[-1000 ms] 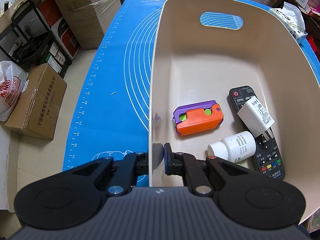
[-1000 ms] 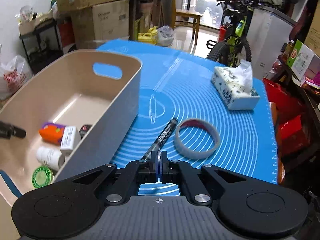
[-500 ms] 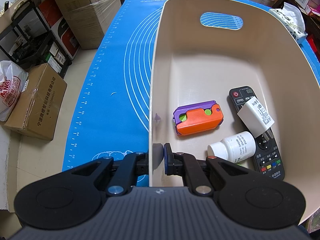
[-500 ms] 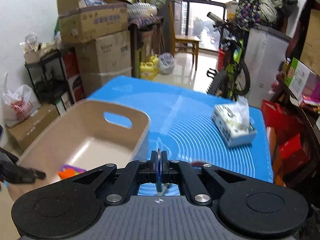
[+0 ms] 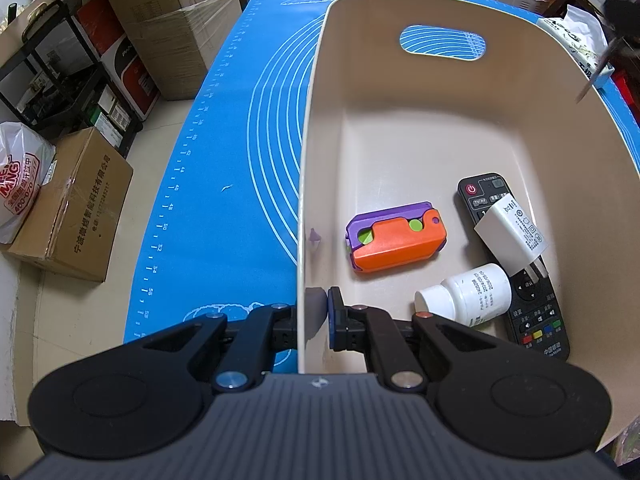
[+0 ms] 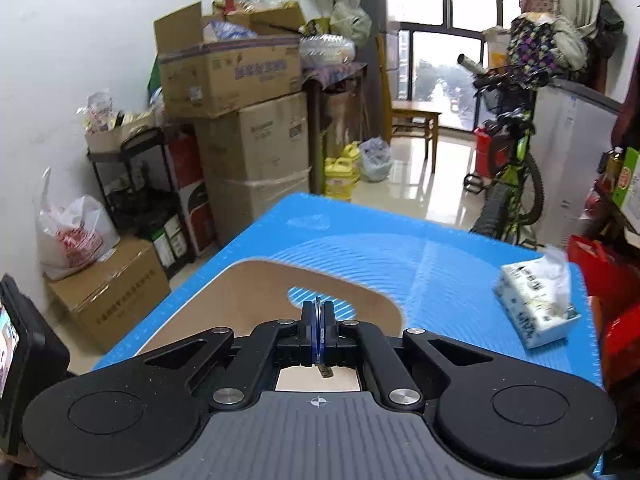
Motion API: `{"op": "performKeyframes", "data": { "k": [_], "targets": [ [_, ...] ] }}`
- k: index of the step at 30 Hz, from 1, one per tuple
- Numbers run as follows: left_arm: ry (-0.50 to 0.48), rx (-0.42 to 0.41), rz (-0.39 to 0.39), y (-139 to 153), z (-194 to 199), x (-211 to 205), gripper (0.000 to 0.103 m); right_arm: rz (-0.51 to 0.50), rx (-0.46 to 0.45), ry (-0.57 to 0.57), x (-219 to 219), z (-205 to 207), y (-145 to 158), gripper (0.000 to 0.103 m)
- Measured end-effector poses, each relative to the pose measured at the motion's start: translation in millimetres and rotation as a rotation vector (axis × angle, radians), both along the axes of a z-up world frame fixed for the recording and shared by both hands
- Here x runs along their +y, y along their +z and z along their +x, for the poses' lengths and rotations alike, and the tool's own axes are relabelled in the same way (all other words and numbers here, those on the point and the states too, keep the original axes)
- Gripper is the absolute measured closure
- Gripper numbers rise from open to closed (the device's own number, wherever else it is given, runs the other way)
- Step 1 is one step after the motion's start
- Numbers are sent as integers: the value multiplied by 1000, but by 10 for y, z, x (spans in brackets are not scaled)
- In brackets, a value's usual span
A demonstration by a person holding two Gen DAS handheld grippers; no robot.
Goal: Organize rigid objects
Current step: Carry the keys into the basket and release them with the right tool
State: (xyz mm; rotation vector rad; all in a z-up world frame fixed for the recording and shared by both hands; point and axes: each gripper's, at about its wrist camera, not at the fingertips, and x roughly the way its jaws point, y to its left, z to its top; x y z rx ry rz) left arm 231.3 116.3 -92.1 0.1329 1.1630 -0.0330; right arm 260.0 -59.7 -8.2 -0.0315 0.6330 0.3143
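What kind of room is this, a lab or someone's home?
Most likely a lived-in home room doubling as storage: stacked cardboard boxes along the wall, a bicycle parked by the window, and a wooden chair on the tiled floor.

Bright window daylight, fisheye-warped edges

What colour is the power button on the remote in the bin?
Red, on the black remote; clearest in the left wrist view.

Beige bin holds remote, bottle, charger.
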Motion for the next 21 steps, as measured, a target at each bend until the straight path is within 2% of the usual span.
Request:
{"op": "performKeyframes", "data": {
  "k": [12, 16, 19, 20, 21],
  "targets": [
    [-2, 2, 0, 6, 16, 11, 93, -82, 208, 57, 336, 85, -698, 90],
    [-2, 3, 0, 6, 17, 16, 93, -108, 269, 66, 347, 89, -841, 89],
    [-1, 2, 2, 5, 17, 20, 93, -99, 282, 63, 317, 78, -871, 84],
    [-1, 2, 2, 1, 16, 12, 93, -91, 281, 57, 303, 72, -867, 80],
    [-1, 3, 2, 0, 16, 15, 93, -87, 279, 58, 269, 65, -852, 71]
  ]
}}
